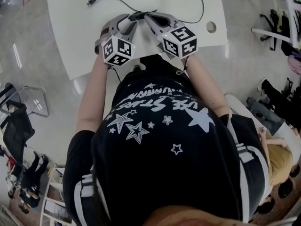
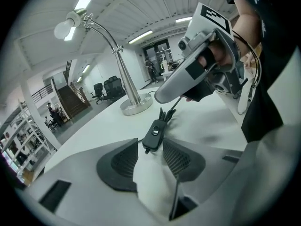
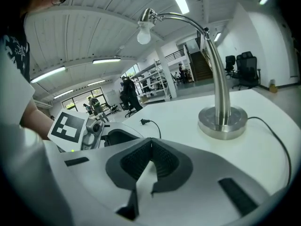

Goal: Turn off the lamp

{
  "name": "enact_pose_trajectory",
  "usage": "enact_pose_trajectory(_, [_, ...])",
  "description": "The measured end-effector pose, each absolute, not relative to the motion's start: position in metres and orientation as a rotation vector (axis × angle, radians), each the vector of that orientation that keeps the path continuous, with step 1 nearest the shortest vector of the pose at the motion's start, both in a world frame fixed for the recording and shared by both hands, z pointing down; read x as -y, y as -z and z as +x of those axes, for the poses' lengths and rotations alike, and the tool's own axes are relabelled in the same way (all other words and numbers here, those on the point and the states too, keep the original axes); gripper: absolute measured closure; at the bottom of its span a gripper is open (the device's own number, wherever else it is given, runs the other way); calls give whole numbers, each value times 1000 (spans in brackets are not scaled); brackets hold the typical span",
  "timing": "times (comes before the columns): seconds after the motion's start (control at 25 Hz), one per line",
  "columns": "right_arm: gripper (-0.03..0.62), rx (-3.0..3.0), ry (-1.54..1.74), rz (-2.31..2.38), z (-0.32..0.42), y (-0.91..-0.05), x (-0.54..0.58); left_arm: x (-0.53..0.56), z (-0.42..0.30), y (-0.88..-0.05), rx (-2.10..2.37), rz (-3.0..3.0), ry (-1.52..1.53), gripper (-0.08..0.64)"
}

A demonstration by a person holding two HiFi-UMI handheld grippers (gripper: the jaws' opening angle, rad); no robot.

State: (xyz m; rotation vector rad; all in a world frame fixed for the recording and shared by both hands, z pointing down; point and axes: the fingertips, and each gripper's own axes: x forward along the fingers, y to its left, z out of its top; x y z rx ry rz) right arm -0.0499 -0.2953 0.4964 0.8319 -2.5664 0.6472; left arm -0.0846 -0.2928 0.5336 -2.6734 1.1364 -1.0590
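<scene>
The lamp's black inline switch (image 2: pixel 153 135) lies on the white table (image 1: pixel 70 36), between the tips of my left gripper (image 2: pixel 150 147), whose pads stand apart and do not press it. In the head view the switch (image 1: pixel 138 16) is where both grippers meet. My right gripper (image 3: pixel 150 147) has its pads closed together with nothing visible between them. In the left gripper view it hovers over the cable just beyond the switch. The steel gooseneck lamp (image 3: pixel 214 65) stands behind. Its bulb (image 3: pixel 144 34) looks white, without a clear glow.
The lamp's round base (image 2: pixel 135 105) sits near the table's far edge. Its cable ends in a loose plug (image 1: pixel 89 3) at the far left. A round hole (image 1: pixel 211 27) is in the table at the right. Chairs and bags stand on the floor around.
</scene>
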Motion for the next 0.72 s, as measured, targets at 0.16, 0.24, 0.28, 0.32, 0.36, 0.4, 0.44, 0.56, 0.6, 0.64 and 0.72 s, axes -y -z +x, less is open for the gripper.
enact_pose_trajectory(0.16, [586, 2565, -667, 819, -52, -499, 299, 294, -80, -537, -1079, -2663, 1081, 405])
enact_pose_trajectory(0.24, [586, 2559, -673, 810, -53, -500, 299, 293, -79, -540, -1052, -2658, 1111, 405])
enact_pose_trajectory(0.28, [586, 2555, -675, 803, -55, -501, 299, 294, -81, -542, -1053, -2650, 1134, 405])
enact_pose_trajectory(0.32, [587, 2550, -677, 795, -57, -501, 299, 295, -84, -544, -1060, -2642, 1156, 405])
enact_pose_trajectory(0.36, [586, 2544, -680, 787, -60, -502, 299, 296, -87, -545, -1068, -2638, 1169, 405])
enact_pose_trajectory(0.4, [586, 2540, -686, 778, -63, -503, 299, 296, -89, -545, -1071, -2642, 1172, 407])
enact_pose_trajectory(0.44, [586, 2536, -691, 769, -65, -504, 299, 297, -90, -546, -1072, -2649, 1168, 407])
enact_pose_trajectory(0.56, [586, 2524, -694, 742, -70, -509, 299, 298, -89, -547, -1064, -2668, 1159, 408])
enact_pose_trajectory(0.6, [586, 2517, -694, 733, -71, -511, 298, 297, -89, -547, -1062, -2671, 1161, 408])
enact_pose_trajectory(0.64, [586, 2510, -697, 725, -72, -513, 298, 297, -89, -547, -1060, -2675, 1165, 411])
enact_pose_trajectory(0.72, [586, 2493, -706, 709, -72, -517, 297, 297, -88, -546, -1057, -2685, 1175, 422])
